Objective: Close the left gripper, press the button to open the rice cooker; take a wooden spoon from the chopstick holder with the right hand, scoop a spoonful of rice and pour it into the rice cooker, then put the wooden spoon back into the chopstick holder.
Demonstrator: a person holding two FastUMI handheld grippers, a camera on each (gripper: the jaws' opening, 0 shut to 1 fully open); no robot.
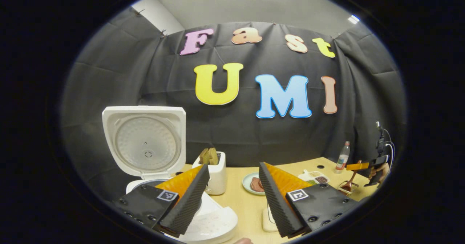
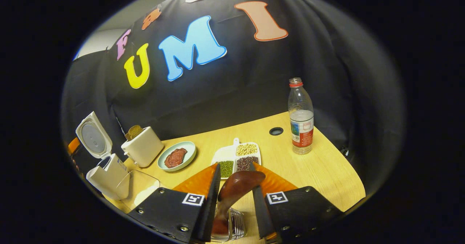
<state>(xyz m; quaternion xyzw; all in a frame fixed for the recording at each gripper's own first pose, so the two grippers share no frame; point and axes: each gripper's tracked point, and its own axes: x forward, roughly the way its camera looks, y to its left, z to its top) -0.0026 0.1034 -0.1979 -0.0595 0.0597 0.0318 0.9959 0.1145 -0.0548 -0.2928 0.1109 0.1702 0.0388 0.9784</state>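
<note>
Fingers of right gripper (image 2: 234, 195) sit either side of wooden spoon (image 2: 236, 189), contact unclear, spoon standing in chopstick holder (image 2: 236, 224) at near edge of tabletop (image 2: 319, 164); left gripper (image 1: 232, 196) fingers wide apart, holding nothing, above rice cooker (image 1: 145, 142), lid up, far left

On the wooden surface (image 2: 319, 167) stand a white toaster (image 2: 142, 146) holding bread, a pale plate (image 2: 189, 153) with a reddish patty, and a clear water bottle (image 2: 300, 118).
</note>
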